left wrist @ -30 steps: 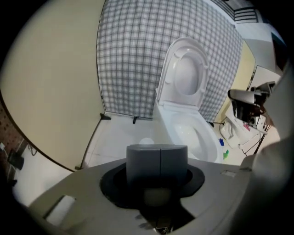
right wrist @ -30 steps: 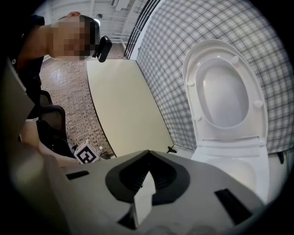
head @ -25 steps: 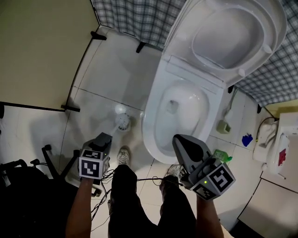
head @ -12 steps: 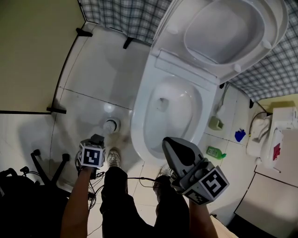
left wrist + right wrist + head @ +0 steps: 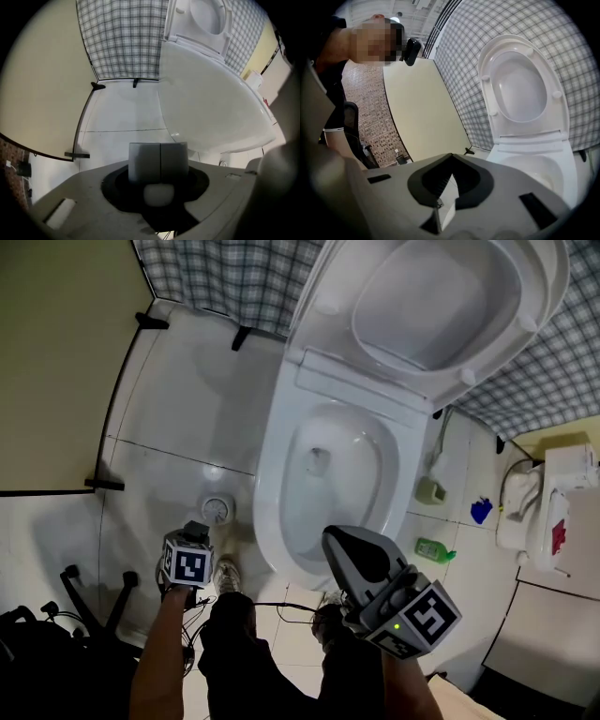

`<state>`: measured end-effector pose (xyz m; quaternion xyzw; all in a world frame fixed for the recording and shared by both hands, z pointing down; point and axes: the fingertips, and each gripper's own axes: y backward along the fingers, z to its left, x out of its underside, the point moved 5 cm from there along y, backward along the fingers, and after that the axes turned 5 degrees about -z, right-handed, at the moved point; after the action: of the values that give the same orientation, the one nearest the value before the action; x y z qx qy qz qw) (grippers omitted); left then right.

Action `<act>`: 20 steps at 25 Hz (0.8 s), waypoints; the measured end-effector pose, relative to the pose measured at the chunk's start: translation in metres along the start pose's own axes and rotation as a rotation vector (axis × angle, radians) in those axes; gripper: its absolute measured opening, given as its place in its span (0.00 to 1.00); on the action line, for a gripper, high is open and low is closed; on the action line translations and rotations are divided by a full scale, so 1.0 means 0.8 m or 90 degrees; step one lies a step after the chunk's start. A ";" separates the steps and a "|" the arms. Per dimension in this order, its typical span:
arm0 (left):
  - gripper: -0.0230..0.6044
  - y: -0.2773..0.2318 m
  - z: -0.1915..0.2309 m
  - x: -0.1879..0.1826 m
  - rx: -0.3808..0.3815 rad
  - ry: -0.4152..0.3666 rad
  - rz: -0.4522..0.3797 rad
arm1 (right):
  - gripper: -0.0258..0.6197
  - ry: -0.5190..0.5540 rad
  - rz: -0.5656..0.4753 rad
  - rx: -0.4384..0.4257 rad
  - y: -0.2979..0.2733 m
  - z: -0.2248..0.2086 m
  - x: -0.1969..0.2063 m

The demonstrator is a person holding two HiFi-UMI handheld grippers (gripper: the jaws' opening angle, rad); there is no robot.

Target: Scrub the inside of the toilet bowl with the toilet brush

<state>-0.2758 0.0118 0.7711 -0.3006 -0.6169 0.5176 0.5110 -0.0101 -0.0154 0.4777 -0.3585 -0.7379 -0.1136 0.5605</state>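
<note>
Where the tiled floor [image 5: 178, 409] meets the checked wall [image 5: 225, 277], a white toilet [image 5: 272, 465] stands with seat and lid [image 5: 441, 296] raised against that wall. The bowl [image 5: 342, 474] lies open. A person [image 5: 253, 662] stands at its front, a gripper in each hand; scrubbing has not begun.

Right gripper [image 5: 330, 538]: held before the bowl's near rim and pointing toward the bowl. Its jaws are together with nothing between them.

Left gripper [image 5: 160, 159]: held low, left of the toilet, pointing steeply at the floor. Its jaws meet at the tips. A small pale lump sits behind them; what it is cannot be told.

What looks like the brush [image 5: 439, 463], a white stem, stands upright in a green cup [image 5: 429, 490] on the floor at the toilet's right side, well apart from both grippers. A green bottle [image 5: 434, 549] lies near the cup. A round drain [image 5: 217, 510] is set in the floor just beyond the left gripper.
</note>
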 end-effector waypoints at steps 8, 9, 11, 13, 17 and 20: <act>0.63 0.022 -0.012 -0.017 0.011 -0.005 -0.047 | 0.04 -0.002 -0.030 0.004 0.016 0.001 -0.025; 0.62 0.032 -0.011 -0.019 0.006 0.000 -0.053 | 0.04 -0.006 -0.035 0.006 0.019 0.001 -0.031; 0.62 0.057 -0.012 -0.028 0.001 0.010 -0.066 | 0.04 -0.013 -0.049 0.010 0.026 0.004 -0.043; 0.52 0.092 -0.018 -0.040 -0.004 0.012 -0.094 | 0.04 -0.014 -0.064 0.012 0.033 0.010 -0.057; 0.05 0.185 -0.049 -0.090 0.001 -0.014 -0.215 | 0.04 -0.011 -0.090 0.016 0.048 0.025 -0.090; 0.04 0.253 -0.093 -0.137 0.060 -0.035 -0.290 | 0.04 -0.015 -0.105 0.023 0.060 0.030 -0.122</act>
<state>-0.2049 -0.0047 0.5400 -0.1153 -0.6574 0.4255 0.6111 0.0146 -0.0061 0.3697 -0.2878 -0.7731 -0.1419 0.5471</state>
